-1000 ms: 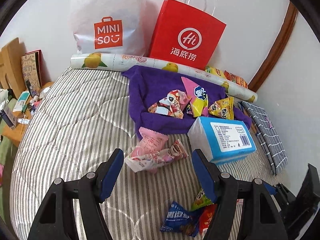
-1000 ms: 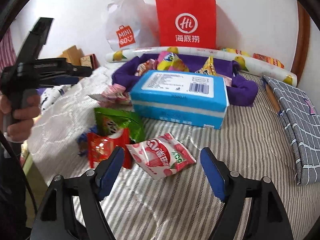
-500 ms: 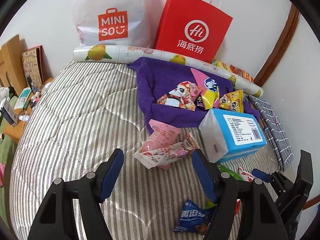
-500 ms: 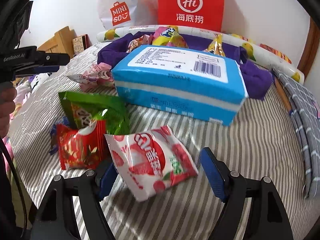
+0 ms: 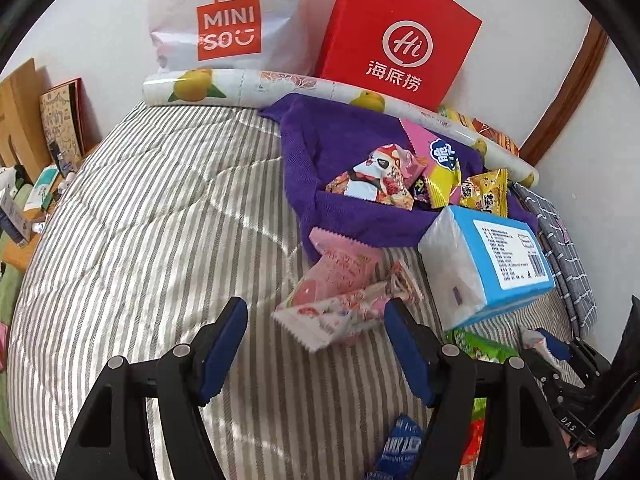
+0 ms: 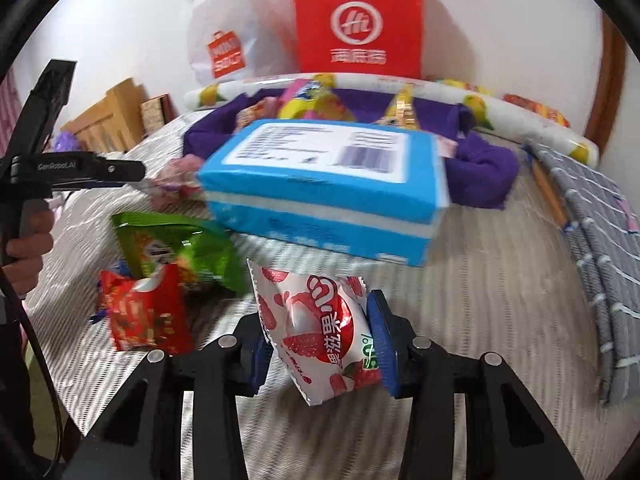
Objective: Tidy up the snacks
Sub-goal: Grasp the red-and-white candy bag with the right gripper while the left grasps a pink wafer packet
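On my far left, in the right wrist view, my left hand [image 6: 24, 248] holds the left gripper [image 5: 316, 340], and that gripper's own view shows its 2 blue pads spread wide with nothing pressed between them; they hover over the striped bedcover [image 5: 140, 240], just short of a pink-and-white snack packet [image 5: 340, 312] lying flat with a second pink packet [image 5: 340, 268] behind it. Further right, a purple cloth [image 5: 320, 148] holds several snacks, a panda-print packet [image 5: 376, 176] among them, and a blue tissue pack [image 5: 496, 256] lies at its near edge. In the right wrist view a green snack bag [image 6: 176, 248] and a red snack bag [image 6: 144, 316] lie in front of the tissue pack, to its left. Right of them my right gripper [image 6: 320, 344] is closing its jaws on a white lychee-print packet [image 6: 320, 328], both pads against its sides, the packet standing tilted between them
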Tool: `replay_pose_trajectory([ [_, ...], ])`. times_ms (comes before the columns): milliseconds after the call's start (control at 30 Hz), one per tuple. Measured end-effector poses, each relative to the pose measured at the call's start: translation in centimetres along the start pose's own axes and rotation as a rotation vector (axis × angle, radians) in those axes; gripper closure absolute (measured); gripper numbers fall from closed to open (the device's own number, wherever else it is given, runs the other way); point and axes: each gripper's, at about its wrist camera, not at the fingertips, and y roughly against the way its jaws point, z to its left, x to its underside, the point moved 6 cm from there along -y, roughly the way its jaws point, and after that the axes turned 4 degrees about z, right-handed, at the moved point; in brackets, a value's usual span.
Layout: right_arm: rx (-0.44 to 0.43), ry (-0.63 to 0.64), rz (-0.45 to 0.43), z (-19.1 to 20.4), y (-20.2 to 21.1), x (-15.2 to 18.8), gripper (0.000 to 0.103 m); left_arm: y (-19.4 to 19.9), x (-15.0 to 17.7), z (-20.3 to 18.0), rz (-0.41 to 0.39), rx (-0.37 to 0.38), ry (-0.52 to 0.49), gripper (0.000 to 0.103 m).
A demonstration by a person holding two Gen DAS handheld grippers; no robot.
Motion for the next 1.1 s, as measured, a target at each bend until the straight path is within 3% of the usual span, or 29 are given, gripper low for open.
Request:
replay_pose_trajectory([
  [200,-0.036,-0.077,-0.032,-2.1,0.1,-0.1,0.061,-2.5,-1.6,0.0,0.027,-0.057,-0.004,0.034],
  [433,-0.101,-0.126,-0.024,-2.8,-0.4,-0.3,0.061,-4.7,-1.0,-0.6,0.078,-0.059,-0.045,0.035],
  [633,-0.123,-0.135,-0.022,-2.9,-0.6,-0.4,0.061,-5.1,0.0,-2.2,0.045,-0.173,-0.172,0.031],
  [733,-0.135,-0.148,-0.022,-3.0,-0.6,-0.4,0.061,-4.9,0.0,-2.1,0.021,-0.157,-0.159,0.032],
  [800,-0.137,-0.153,-0.026,-3.1,-0.6,-0.4,0.061,-4.6,0.1,-1.8,0.001,-0.171,-0.153,0.043],
  [867,-0.137,-0.154,-0.026,-3.1,-0.5,-0.4,0.061,-4.2,0.3,-1.6,-0.014,-0.162,-0.146,0.046],
  [1100,-0.131,-0.164,-0.045,-3.2,-0.4,-0.3,0.061,-4.4,0.3,-1.7,-0.014,-0.173,-0.152,0.047],
])
